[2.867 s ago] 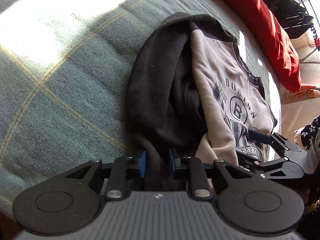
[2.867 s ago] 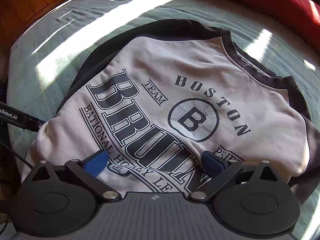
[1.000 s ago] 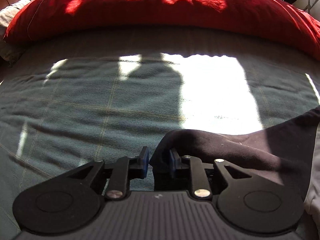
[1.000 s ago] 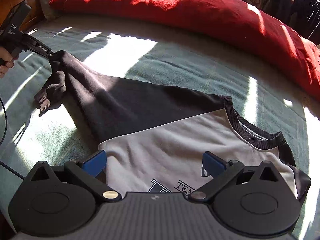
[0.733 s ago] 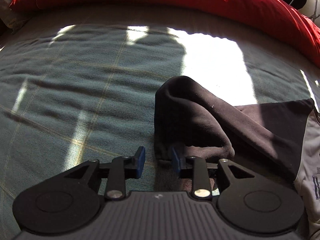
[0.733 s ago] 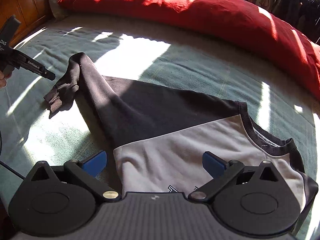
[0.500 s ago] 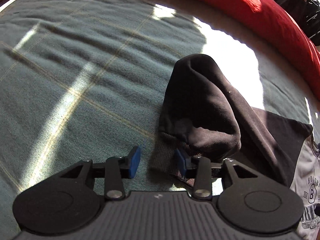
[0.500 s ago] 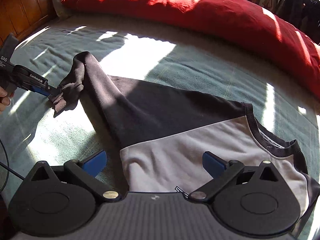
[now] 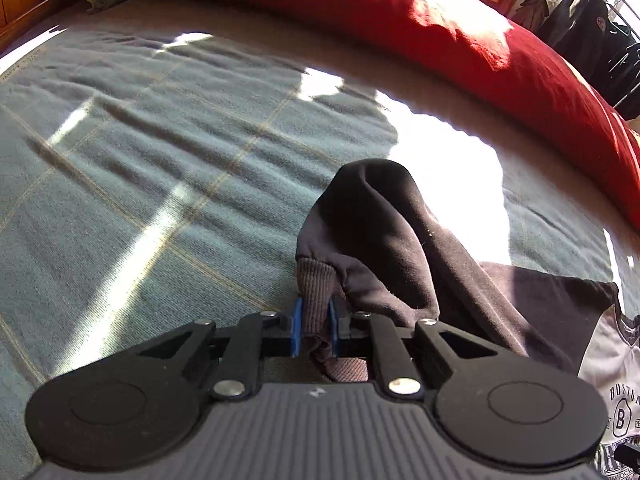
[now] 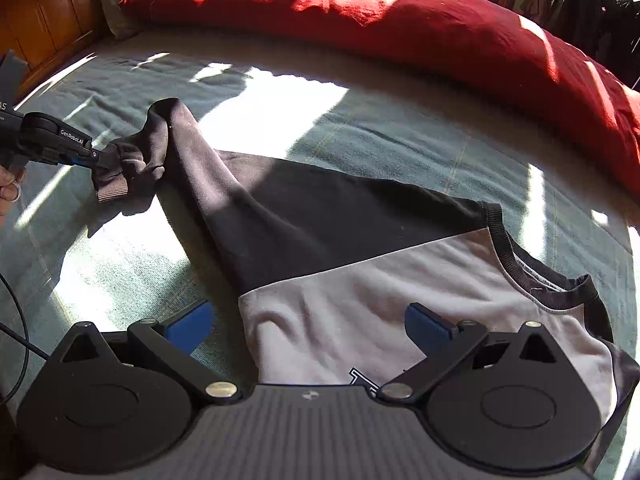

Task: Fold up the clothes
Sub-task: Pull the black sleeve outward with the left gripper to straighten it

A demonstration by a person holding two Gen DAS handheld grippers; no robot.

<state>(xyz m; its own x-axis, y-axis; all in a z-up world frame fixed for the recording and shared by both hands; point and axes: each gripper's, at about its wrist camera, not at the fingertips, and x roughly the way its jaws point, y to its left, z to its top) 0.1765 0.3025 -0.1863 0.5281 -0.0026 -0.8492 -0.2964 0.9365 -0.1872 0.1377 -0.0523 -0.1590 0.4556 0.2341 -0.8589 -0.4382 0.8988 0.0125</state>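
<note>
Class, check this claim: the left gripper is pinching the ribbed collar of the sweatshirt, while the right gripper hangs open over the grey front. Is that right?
One detail is wrong. The left gripper is closing on the ribbed cuff of the black sleeve, not the collar, which lies untouched; the left wrist view shows it. The right gripper does hang open over the grey front of the sweatshirt.

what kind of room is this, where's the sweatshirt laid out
Most likely a bedroom: the grey and black sweatshirt lies on a bed with a teal checked blanket, a long red pillow runs along its far edge, and dark clothes hang on a rack beyond.
</note>
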